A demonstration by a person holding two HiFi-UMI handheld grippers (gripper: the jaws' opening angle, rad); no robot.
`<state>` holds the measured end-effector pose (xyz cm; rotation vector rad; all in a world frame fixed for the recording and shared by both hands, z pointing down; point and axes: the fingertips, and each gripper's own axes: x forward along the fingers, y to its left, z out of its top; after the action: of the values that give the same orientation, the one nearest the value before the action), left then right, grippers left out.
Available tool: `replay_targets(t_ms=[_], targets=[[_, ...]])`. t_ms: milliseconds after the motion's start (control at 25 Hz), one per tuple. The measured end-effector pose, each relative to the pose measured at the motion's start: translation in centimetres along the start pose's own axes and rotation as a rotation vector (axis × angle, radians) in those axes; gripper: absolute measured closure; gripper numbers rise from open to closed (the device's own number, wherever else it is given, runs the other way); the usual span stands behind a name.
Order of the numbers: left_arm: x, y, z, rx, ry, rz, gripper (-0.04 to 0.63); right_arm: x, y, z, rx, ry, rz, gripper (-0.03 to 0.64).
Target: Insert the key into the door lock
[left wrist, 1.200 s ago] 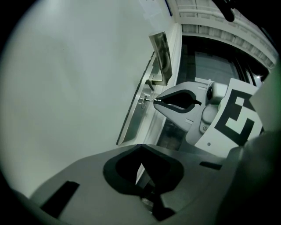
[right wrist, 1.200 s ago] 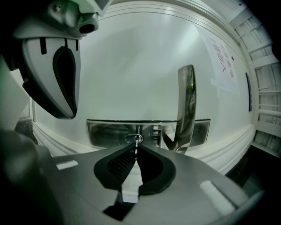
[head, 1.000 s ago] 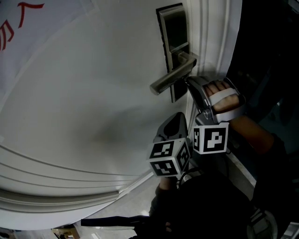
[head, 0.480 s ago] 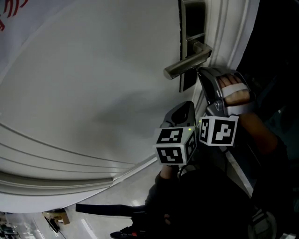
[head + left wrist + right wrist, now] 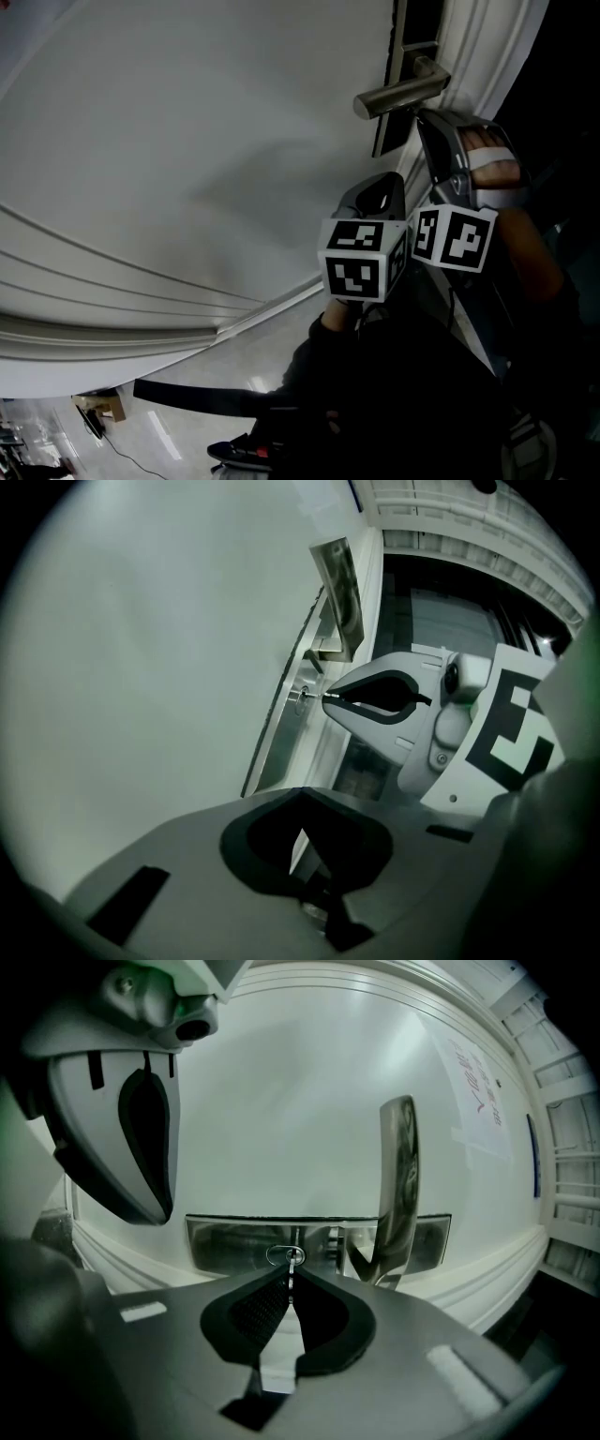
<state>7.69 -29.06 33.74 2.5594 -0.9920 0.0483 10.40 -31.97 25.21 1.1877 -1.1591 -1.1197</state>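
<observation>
Metal key (image 5: 292,1264) between closed jaws of right gripper (image 5: 291,1281) (tip at lock (image 5: 236,1244))

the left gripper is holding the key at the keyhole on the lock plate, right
No, the right gripper holds the key, its tip at the keyhole on the lock plate. The right gripper view shows it; the left gripper is shut on nothing.
</observation>
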Motion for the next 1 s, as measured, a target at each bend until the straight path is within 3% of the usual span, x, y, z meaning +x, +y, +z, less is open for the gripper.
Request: replay_targets(t_ms=[1000], targets=[[-0.56, 0.62, 0.27, -0.004, -0.009, -0.01, 0.595, 0.11, 0.05, -0.04, -0.001, 0.02, -0.014, 0.603]])
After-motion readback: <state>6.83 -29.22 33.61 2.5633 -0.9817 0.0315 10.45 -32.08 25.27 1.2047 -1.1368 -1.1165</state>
